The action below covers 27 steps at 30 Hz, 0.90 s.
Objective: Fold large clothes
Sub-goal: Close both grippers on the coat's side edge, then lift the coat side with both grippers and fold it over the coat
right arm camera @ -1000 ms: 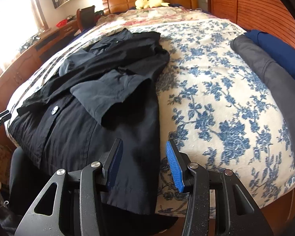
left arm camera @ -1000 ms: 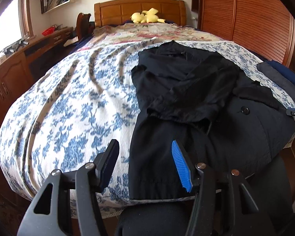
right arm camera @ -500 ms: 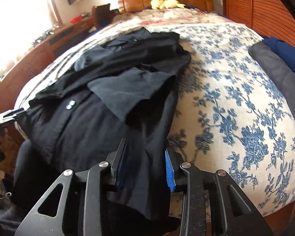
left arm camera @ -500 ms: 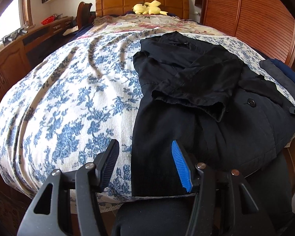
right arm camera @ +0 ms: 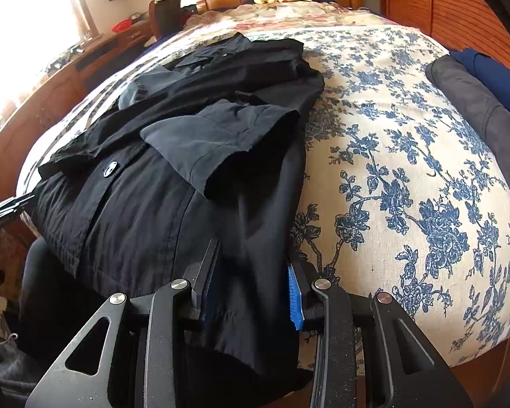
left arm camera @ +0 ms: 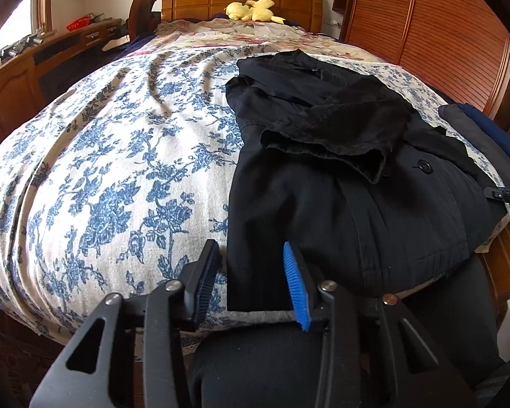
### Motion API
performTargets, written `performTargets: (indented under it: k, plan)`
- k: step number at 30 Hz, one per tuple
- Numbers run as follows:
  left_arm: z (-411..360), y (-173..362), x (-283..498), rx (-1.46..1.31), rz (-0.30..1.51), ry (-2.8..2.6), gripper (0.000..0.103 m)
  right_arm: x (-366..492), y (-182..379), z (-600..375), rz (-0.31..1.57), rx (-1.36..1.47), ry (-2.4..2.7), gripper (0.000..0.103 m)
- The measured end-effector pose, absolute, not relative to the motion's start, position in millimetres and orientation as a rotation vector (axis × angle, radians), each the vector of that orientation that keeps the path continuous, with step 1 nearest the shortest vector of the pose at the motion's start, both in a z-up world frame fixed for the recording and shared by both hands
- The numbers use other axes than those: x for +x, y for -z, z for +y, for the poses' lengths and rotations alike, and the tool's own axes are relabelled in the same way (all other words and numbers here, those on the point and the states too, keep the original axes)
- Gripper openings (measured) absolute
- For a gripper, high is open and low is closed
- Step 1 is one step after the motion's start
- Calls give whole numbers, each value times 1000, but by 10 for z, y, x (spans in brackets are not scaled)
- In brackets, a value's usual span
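A black shirt (left arm camera: 340, 176) lies spread on a bed covered by a blue-flowered bedspread (left arm camera: 112, 156), its hem at the near edge of the mattress and its collar toward the wooden headboard (left arm camera: 241, 0). Both short sleeves are folded in across the front, and a dark button (right arm camera: 109, 168) shows on the placket. The left gripper (left arm camera: 251, 278) hovers at the near hem corner with its jaws spread wide, one on either side of the shirt's left edge, holding nothing. The right gripper (right arm camera: 251, 285) has its jaws wide too, with the shirt's other hem corner lying between them; the fabric fills the gap but the pads are not pressed together on it. A yellow plush toy (left arm camera: 251, 10) sits by the headboard. Folded grey and blue cloths (right arm camera: 476, 88) lie along the bed's right side, apart from the shirt.
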<state>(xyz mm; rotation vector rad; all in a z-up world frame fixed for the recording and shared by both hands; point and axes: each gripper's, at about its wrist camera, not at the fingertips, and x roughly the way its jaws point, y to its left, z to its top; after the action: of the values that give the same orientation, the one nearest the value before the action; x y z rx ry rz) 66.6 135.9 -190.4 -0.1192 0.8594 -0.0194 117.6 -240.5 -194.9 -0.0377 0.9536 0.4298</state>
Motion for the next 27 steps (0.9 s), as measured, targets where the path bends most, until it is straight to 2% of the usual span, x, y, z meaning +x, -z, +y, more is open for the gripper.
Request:
performTargets:
  k: [2,3,6,8,9,13,18,27]
  plan:
    - [1346,1917,654,-118,860,22,36,1178,1954,-2398,956,-35,-431,34]
    - [1336,1921,649,-117,860,26,33,1174,1958,-2392,955,-36,-431,35]
    - [1300,1914,639,-110,859,40,16,1173,1966,-2367,953,-48,-434,34]
    - [1294,1862,624,-114,849,48,7,1168,1946,-2356,944,-57,-439,24]
    - [1295,1816,616,-121,841,54,5,1172,1930,-2358,939,-60,-440,7]
    - [1279,1476,569,-128,763,58,3,1192,1708,-2405,882,-14,-477,2]
    - [1199,826,459,-111,627,72,3,1146,1216,-2466,756,60,-509,1]
    - [1182,-194,-72,-91,427,73,2,531,259,-2522,546,53,-562,1]
